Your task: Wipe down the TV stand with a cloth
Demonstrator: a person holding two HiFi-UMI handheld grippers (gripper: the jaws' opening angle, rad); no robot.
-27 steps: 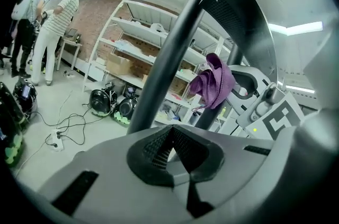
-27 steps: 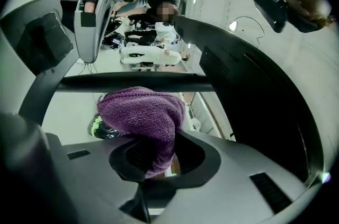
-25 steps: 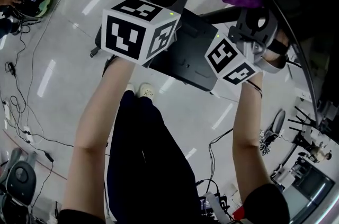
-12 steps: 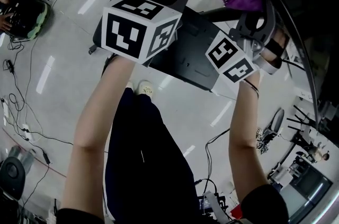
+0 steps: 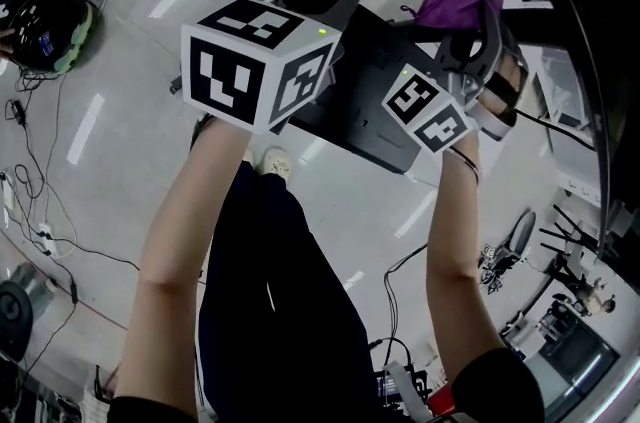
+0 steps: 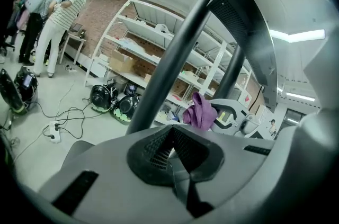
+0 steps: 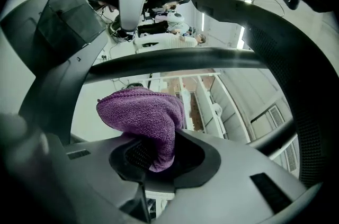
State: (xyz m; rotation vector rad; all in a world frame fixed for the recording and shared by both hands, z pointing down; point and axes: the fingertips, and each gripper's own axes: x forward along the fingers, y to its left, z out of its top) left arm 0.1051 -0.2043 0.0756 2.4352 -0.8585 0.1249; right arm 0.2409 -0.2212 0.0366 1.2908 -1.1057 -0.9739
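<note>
**Q:** What differs from a second ago?

**A:** Little in the grasp, somewhat more in position. The right tongs (image 7: 151, 160) stay clamped on the purple cloth (image 7: 142, 112). In the head view the cloth now shows more fully, a little farther ahead of the person's right arm (image 5: 455, 251). The left tongs (image 6: 170, 150) are together with nothing between them, and their marker cube (image 5: 255, 61) holds nearly its former place.

**Q:** What does that imply for the wiping?

**A:** Judged from these views, this is an approach and not yet a stroke. The cloth hangs just under a dark curved bar (image 7: 175, 61), and a pale gap appears between the two, so contact cannot be confirmed. The flat black plate of the TV stand (image 5: 345, 116) lies below both tongs.

**Q:** Materials and shapes, nearest first?

**A:** The tongs are grey moulded shells with dark ribbed pads (image 7: 136, 154) set in a cupped recess. The cloth is a looped, fleecy weave, bunched into a soft rounded lump that droops over the right pads. The stand is matte black, with round tubes (image 6: 177, 48) rising ahead of the left tongs and the plate beneath them. Beyond, the pale floor (image 6: 37, 138) is glossy, with loose cables (image 6: 63, 119) trailing across it. Farthest from the left tongs, white open shelves (image 6: 159, 37) stand against a brick wall.
</note>
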